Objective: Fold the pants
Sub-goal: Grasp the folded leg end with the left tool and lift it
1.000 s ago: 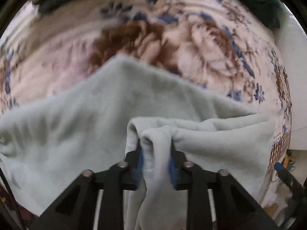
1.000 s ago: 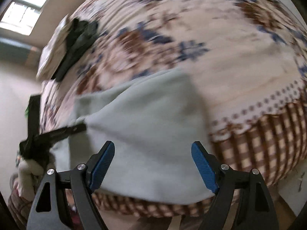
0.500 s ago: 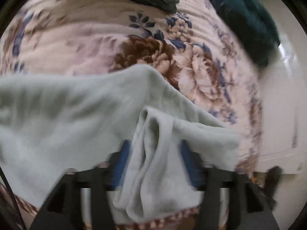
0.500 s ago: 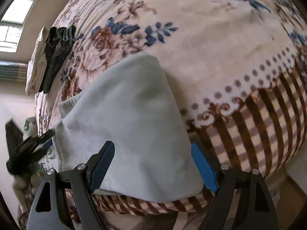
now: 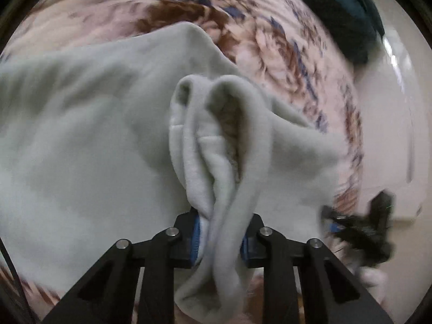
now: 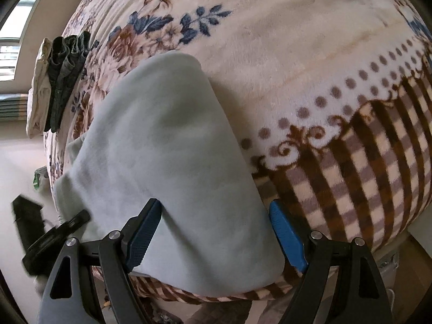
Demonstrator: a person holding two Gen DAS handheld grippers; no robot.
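Observation:
Pale green fleece pants (image 5: 89,140) lie folded on a floral blanket on a bed. My left gripper (image 5: 220,236) is shut on a bunched fold of the pants (image 5: 216,145), which loops up in front of its blue pads. In the right wrist view the pants (image 6: 167,145) lie flat near the bed's front edge. My right gripper (image 6: 216,235) is open, its blue fingers (image 6: 144,233) either side of the near end of the pants, just above it. The left gripper (image 6: 51,237) shows at the far left of that view, at the other end of the pants.
The floral blanket (image 6: 283,40) has a brown checked border (image 6: 364,167) at the bed's edge. A stack of folded dark and cream clothes (image 6: 56,81) lies at the far side. A dark teal garment (image 5: 348,13) lies at the back right. The right gripper (image 5: 361,224) shows blurred at the right.
My left gripper let the pants slip deeper between its jaws for a moment and has shut on the fold again, farther in. My right gripper stayed open and moved closer over the pants' near end.

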